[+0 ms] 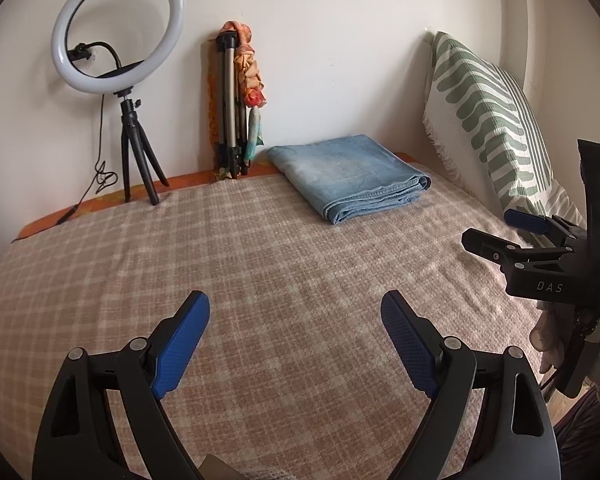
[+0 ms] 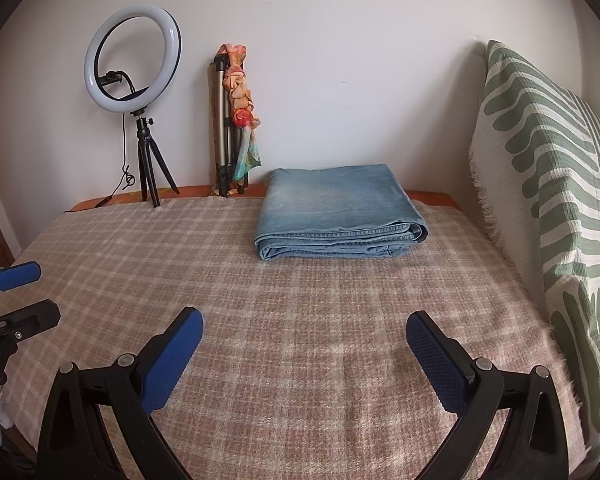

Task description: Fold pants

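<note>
Jeans (image 2: pixel 338 212), one pair, lie folded flat in faded blue layers on the blanket (image 2: pixel 300 320); two tripods stand behind. My left gripper (image 1: pixel 296 320) and right gripper (image 2: pixel 304 330) both gape wide, holding nothing.

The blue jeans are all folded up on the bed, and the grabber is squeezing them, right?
Not quite. The jeans are folded on the bed, but neither the left gripper nor the right gripper squeezes them; both views show open, empty jaws well short.
</note>
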Demonstrator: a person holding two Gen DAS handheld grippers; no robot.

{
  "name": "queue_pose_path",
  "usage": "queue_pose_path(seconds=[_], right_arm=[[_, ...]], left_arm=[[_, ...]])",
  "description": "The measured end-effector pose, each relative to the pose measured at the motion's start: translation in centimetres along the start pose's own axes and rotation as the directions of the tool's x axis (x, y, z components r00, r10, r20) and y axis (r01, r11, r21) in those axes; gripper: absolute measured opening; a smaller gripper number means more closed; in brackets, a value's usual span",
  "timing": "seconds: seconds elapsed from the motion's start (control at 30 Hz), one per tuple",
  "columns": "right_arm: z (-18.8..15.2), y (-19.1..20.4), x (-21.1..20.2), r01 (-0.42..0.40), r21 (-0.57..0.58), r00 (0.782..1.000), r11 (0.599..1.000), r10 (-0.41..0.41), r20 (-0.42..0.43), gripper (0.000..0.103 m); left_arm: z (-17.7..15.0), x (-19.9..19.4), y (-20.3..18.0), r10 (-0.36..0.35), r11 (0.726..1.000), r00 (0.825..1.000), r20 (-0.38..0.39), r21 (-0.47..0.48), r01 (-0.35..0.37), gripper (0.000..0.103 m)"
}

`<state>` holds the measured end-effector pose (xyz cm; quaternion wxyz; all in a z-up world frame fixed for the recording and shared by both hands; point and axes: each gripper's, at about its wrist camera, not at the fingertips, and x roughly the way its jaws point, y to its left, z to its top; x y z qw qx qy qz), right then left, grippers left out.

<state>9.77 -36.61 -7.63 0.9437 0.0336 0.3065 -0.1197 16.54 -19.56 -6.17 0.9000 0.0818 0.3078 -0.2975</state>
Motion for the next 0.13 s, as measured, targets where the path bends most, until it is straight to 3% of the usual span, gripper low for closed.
queue_pose_path(seconds=[0.13], right_arm=[[0.07,0.24,0.21,-0.005,-0.005,1.000,1.000,0.005,-0.006,0.103]], left_arm=[[0.08,0.13,0.44,0.003,1.000,1.000,-0.010,-0.016,-0.003,0.088]])
